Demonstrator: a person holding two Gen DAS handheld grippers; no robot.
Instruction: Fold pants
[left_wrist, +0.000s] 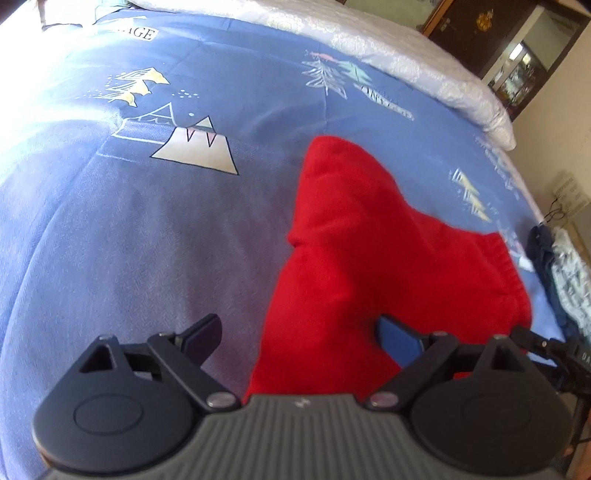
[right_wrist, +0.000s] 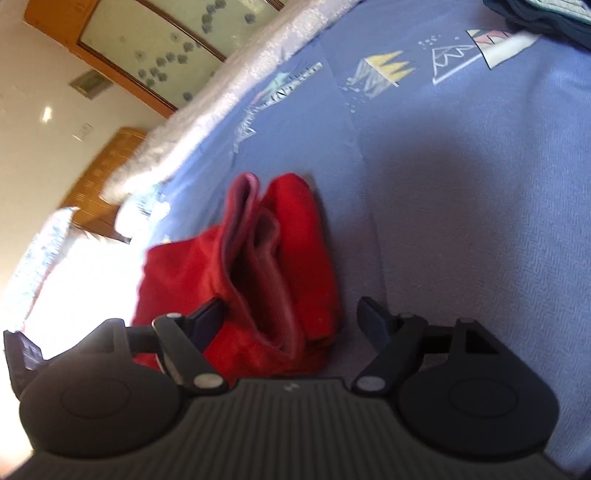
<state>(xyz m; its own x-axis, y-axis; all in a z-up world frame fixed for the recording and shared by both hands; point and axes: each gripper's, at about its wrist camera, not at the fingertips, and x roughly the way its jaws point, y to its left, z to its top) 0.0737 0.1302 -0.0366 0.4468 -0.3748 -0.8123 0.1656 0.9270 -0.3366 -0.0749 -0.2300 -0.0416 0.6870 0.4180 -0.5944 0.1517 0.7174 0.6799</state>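
The red pants (left_wrist: 351, 229) lie on the blue patterned bedspread (left_wrist: 147, 240), bunched into a rough fold, with the elastic waistband toward the right in the left wrist view. My left gripper (left_wrist: 301, 338) hovers over their near edge, open, its fingers (left_wrist: 207, 336) wide apart and not pressing the cloth. In the right wrist view the red pants (right_wrist: 295, 236) show their leg openings with the paler inside turned up. My right gripper (right_wrist: 291, 323) is open above that end, and the cloth lies loose between its fingers (right_wrist: 373, 325).
A pile of dark and pale clothes (left_wrist: 565, 269) sits at the bed's edge, seen also as the clothes pile (right_wrist: 546, 18). A white quilt (left_wrist: 406, 59) runs along the far side. Wooden furniture (right_wrist: 110, 158) stands past the bed. Bare bedspread (right_wrist: 461, 184) stretches beside the pants.
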